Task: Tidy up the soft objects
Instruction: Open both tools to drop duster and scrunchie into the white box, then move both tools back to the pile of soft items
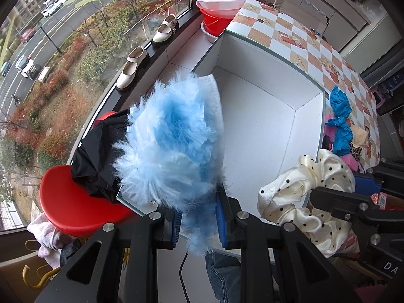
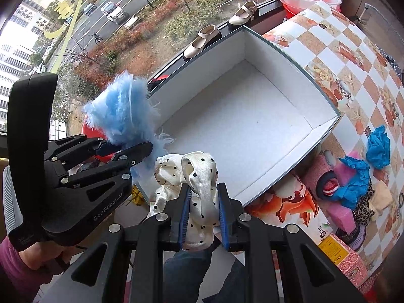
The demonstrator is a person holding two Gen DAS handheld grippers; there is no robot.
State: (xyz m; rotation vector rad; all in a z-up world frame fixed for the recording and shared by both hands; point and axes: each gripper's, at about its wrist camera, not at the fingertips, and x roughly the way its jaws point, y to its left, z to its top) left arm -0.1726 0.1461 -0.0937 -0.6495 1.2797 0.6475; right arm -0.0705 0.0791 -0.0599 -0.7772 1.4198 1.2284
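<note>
Two hand-held black tongs with blue pads point steeply down over the near end of a white open box [image 1: 265, 116] that sits on a checkered orange-and-white worktop [image 1: 298, 40]. The left tongs [image 1: 198, 223] are pinching a fluffy light-blue tuft [image 1: 171, 149], whose long fibres spread up and over the box's near left corner, partly covering its rim. The right tongs [image 2: 203, 218] are pinching a cream satin scrunchie with black dots [image 2: 192, 176], which bunches up just above the box's near edge. In the right wrist view the left tongs sit just left of the scrunchie, held by a hand in a dark red sleeve [image 2: 12, 270]. The inside of the box shows only its bare white floor. To the right of the box, on the worktop, lies a loose heap of other soft things: crumpled blue fabric [image 2: 377, 147], a pink piece [image 2: 341, 212] and a leopard-print piece [image 2: 363, 205]. To the left of the box, lower down, a red stool [image 1: 75, 209] carries a bundle of black cloth [image 1: 98, 161]. Beyond the box, two cream shoes [image 1: 132, 68] stand on the window ledge, and stacked red and clear basins [image 1: 219, 7] stand past its far end.
</note>
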